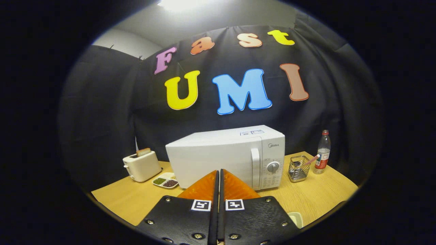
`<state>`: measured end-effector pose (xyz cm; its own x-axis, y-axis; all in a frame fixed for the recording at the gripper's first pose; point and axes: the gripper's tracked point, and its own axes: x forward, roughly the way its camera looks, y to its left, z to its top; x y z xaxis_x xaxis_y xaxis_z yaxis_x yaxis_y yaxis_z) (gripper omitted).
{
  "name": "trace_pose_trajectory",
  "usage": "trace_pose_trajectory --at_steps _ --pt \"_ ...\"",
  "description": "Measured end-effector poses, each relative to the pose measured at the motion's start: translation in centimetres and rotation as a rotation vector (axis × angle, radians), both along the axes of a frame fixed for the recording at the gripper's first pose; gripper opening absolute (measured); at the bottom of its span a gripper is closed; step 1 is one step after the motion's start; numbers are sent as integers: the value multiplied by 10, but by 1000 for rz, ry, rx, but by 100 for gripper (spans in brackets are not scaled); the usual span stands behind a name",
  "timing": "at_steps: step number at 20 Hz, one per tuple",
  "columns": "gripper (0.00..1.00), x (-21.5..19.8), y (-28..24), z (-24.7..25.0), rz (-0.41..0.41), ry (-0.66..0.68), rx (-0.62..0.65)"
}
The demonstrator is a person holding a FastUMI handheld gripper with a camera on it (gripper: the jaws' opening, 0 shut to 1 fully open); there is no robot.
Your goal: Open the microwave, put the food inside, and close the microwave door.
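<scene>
A white microwave (pixel 226 158) stands on the wooden table (pixel 129 200) beyond my fingers, with its door closed. Its vertical white handle (pixel 255 166) sits at the door's right side, next to the control panel with a round knob (pixel 273 167). My gripper (pixel 219 173) hovers in front of the microwave's door, its two orange fingers pressed together with nothing between them. A small white divided dish with food (pixel 166 180) lies left of the microwave on the table. Part of a pale dish (pixel 296 218) peeks out beside my right finger's black plate.
A cream toaster (pixel 141 165) with a slice of bread in it stands at the far left. Right of the microwave are a metal wire holder (pixel 299 167) with a pink-handled utensil and a clear bottle (pixel 323 151) with a red label.
</scene>
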<state>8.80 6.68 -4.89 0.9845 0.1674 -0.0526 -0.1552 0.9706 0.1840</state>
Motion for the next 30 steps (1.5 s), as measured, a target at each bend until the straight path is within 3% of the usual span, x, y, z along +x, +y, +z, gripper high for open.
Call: trace_pose_trajectory --at_steps 4,7,10,12,20,22,25,28,30 --pt "1 -55 -8 32 -19 -93 -49" --pt "1 -86 -15 54 -29 -152 -16" --pt "1 -96 -19 89 -12 -166 78" --pt "1 -99 -40 87 -64 -146 30" --pt "6 -138 -53 102 -103 -195 -102" --pt "6 -146 -66 112 -146 -215 -145" --pt "6 -156 -63 115 -137 -220 -154" --pt "5 -160 -87 125 -216 -249 -167" --pt "5 -164 -82 125 -194 -252 -141"
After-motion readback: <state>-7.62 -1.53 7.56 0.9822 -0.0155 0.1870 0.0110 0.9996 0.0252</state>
